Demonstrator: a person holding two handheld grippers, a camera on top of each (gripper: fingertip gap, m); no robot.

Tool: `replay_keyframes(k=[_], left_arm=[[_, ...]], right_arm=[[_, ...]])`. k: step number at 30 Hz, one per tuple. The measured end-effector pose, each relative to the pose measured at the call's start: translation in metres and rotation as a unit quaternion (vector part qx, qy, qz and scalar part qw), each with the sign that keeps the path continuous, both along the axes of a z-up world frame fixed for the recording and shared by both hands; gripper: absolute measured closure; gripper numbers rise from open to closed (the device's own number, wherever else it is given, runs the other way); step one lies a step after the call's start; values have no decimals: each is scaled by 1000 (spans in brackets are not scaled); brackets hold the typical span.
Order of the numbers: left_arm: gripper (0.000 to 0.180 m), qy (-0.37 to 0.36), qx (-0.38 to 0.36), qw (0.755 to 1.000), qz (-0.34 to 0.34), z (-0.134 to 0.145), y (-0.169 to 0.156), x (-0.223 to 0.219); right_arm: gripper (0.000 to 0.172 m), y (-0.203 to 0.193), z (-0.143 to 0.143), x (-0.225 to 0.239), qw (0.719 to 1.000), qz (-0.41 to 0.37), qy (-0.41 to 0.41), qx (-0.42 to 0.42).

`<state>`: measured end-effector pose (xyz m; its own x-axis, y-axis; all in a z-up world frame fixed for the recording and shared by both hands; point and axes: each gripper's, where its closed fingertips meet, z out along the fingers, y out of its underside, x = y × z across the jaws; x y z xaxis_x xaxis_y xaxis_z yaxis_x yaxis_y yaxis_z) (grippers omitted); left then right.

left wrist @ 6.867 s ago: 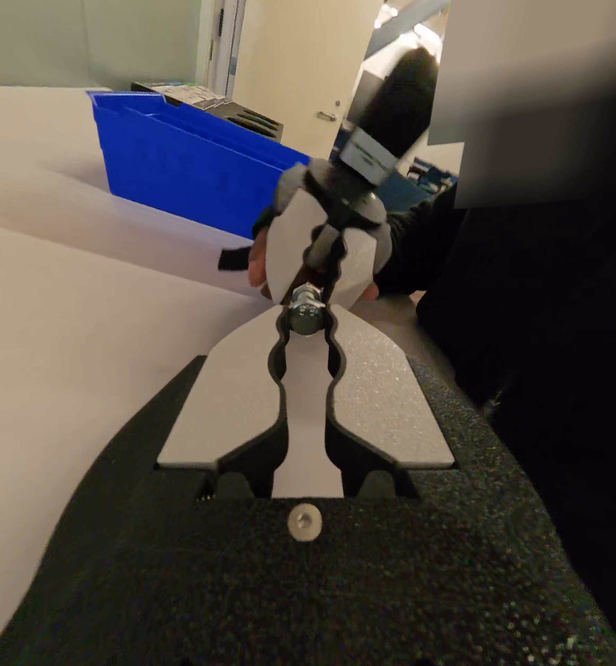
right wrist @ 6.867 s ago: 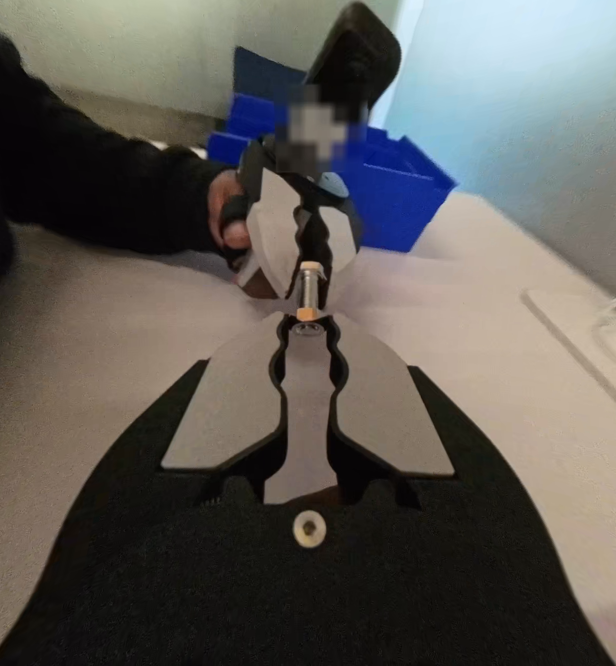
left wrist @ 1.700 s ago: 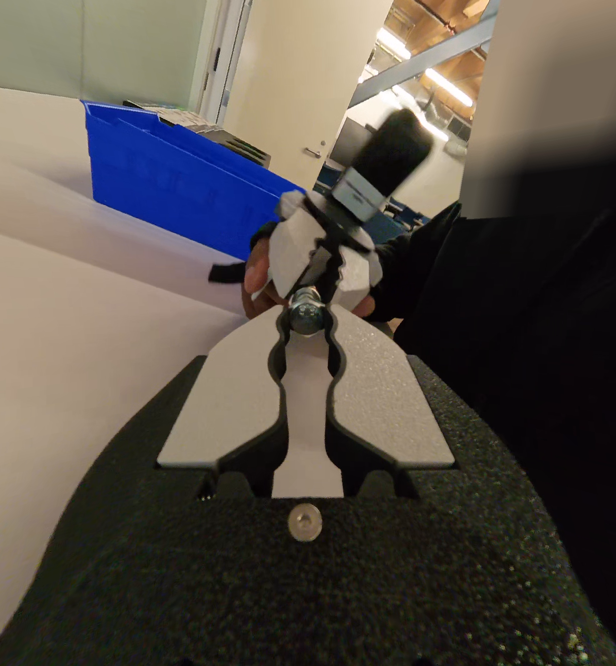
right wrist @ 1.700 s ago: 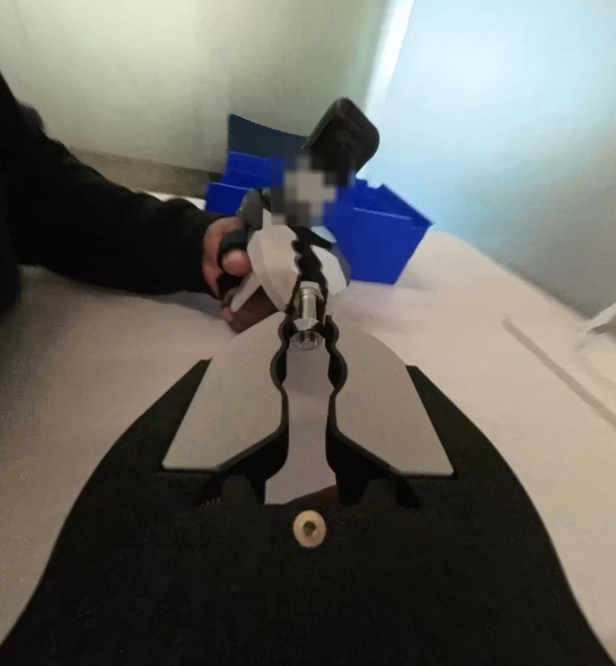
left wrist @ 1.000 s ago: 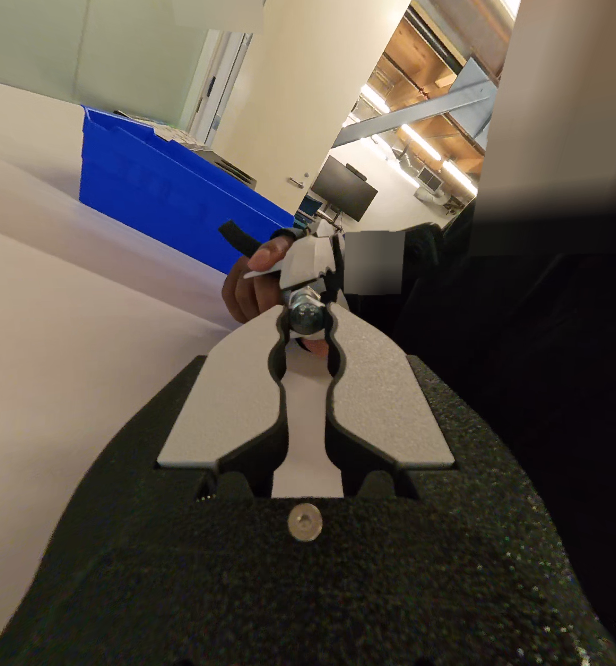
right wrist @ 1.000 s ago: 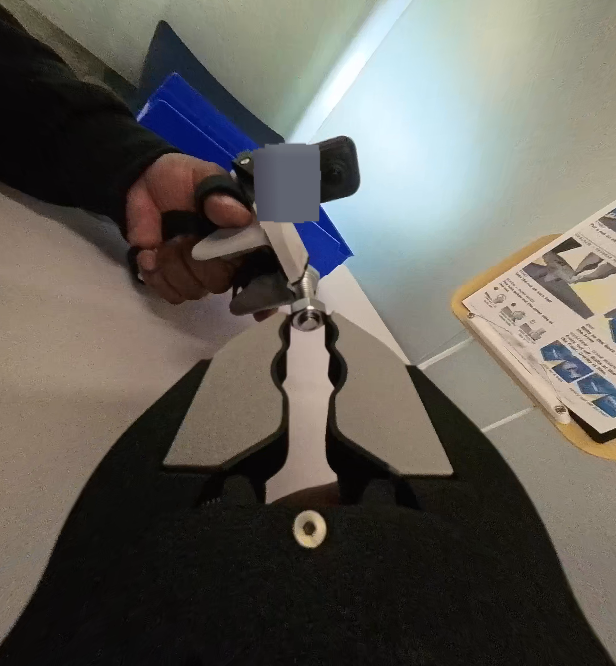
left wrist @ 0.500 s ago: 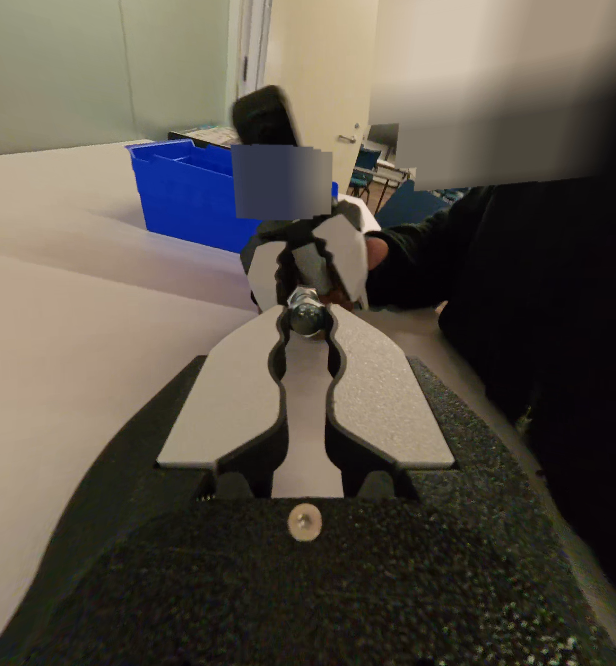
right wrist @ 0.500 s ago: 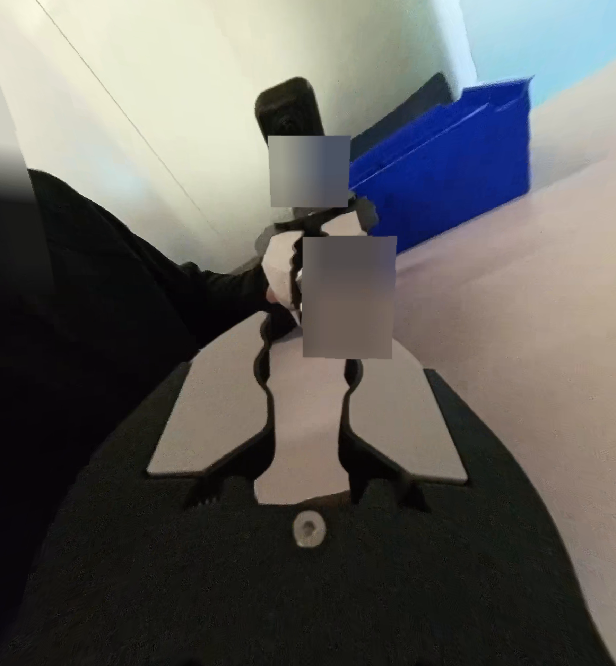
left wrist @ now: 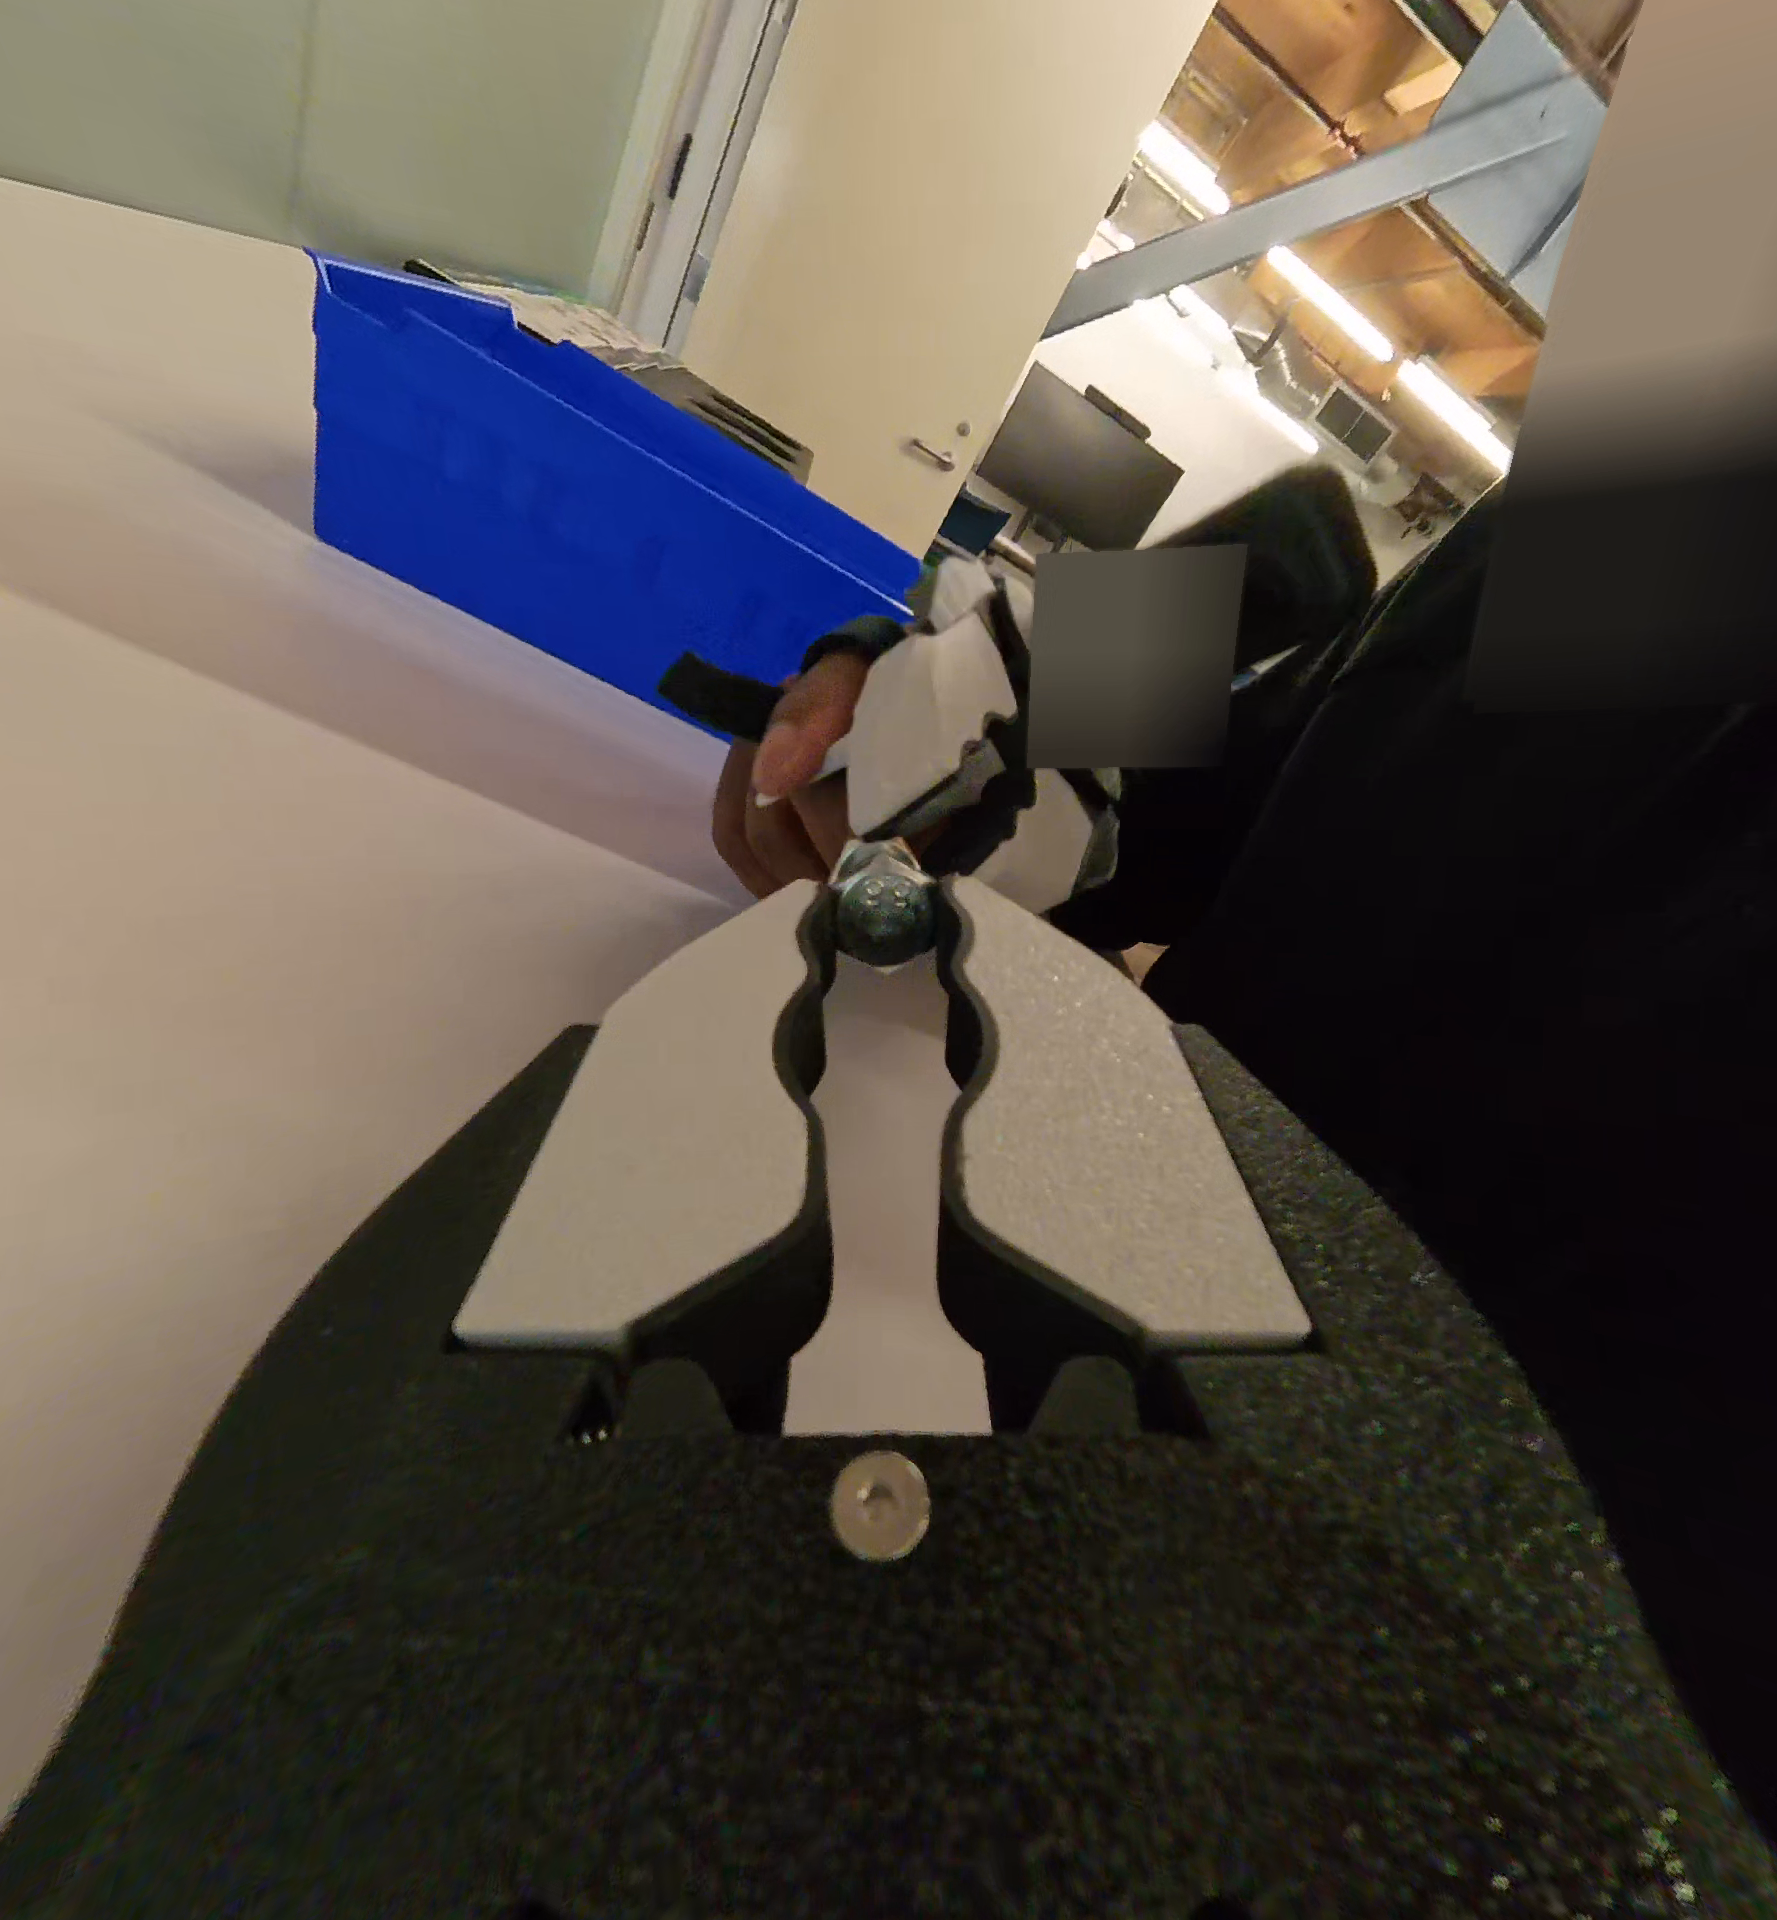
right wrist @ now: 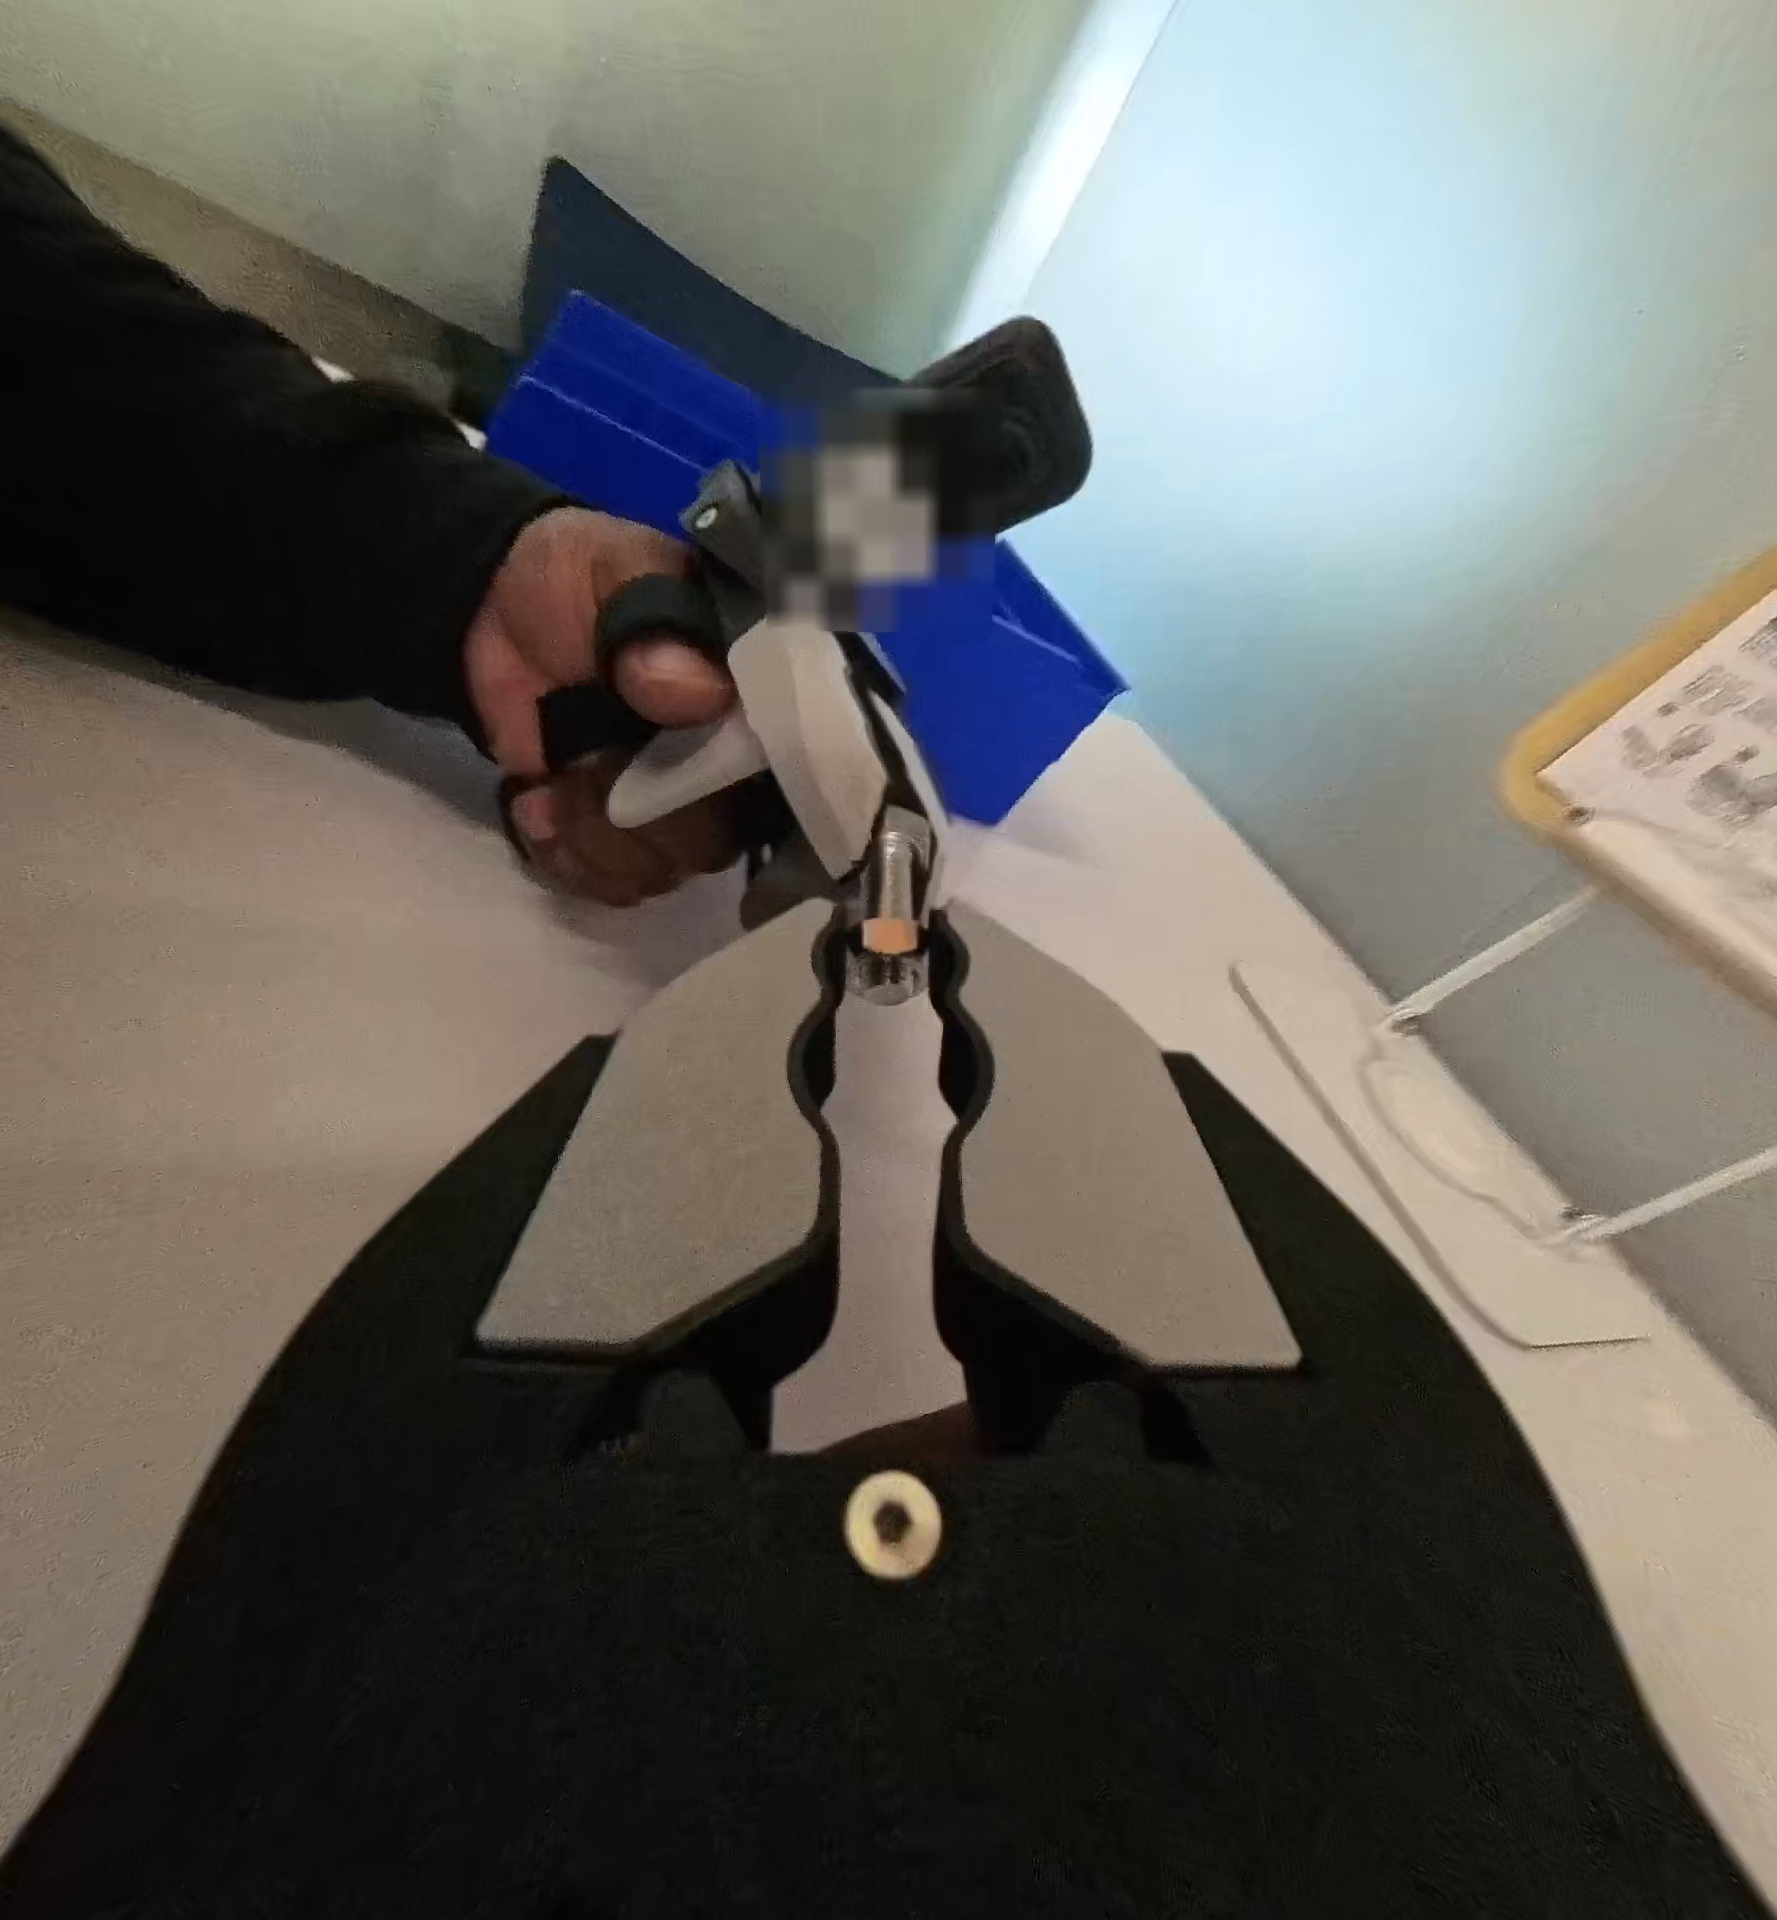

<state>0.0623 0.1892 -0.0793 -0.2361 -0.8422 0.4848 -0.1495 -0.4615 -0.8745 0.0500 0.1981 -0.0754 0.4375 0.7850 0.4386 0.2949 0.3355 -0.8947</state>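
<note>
Bolt [left wrist: 882,925] head is clamped in the left tool [left wrist: 884,920]; right tool [right wrist: 889,961] grips a hex nut [right wrist: 886,964] on its threaded end. Both are held above the pale surface [left wrist: 188,935], with a blue bin [left wrist: 551,499] behind. Nut sits on the threads near the shank tip; seating depth cannot be told.

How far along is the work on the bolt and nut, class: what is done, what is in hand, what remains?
Done: the nut already sits on the bolt's thread. In hand: the left gripper clamps the bolt head, and the right gripper grips the nut end. Left: bare shank shows between nut and head, so the nut is not seated.
</note>
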Motion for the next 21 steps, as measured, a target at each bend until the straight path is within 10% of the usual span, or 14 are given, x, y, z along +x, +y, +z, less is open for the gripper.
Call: replay_keyframes(k=[4, 9, 16, 21], left_arm=[[163, 2, 57, 998, -17, -2, -8, 0], [163, 6, 129, 991, -29, -5, -19, 3], [163, -42, 18, 999, 4, 12, 0, -1], [163, -56, -25, 998, -4, 16, 0, -2]], right_arm=[[159, -8, 4, 1, 965, 101, 101, -220], [171, -14, 17, 6, 835, 225, 237, -444], [133, 2, 19, 15, 975, 80, 145, -151], [133, -1, -3, 2, 999, 4, -17, 47]])
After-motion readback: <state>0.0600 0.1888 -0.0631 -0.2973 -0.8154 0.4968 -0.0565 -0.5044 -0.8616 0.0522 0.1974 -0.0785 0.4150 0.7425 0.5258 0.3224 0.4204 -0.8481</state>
